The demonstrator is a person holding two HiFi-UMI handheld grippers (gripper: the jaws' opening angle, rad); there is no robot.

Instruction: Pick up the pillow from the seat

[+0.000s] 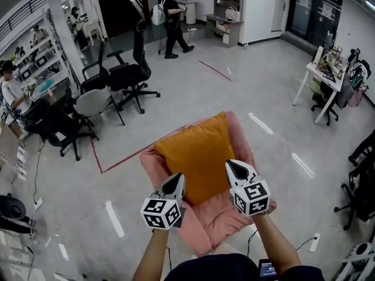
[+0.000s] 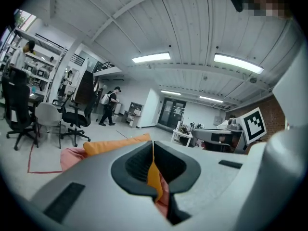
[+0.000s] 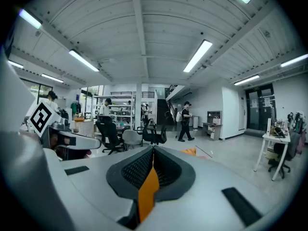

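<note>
An orange pillow lies on a pink seat in the middle of the head view, leaning toward its back. My left gripper hovers at the pillow's near left corner and my right gripper at its near right edge. Both are shut, with the pads meeting at the tips. In the left gripper view the shut left gripper points over the pillow and the seat. In the right gripper view the right gripper is shut too; orange shows through the slit below the pads, and a corner of the pillow peeks past.
Black office chairs and a white chair stand at the upper left beside shelves. A white table stands at the right. A person with a backpack walks at the far end. Red tape lines mark the floor; a power strip lies at the lower right.
</note>
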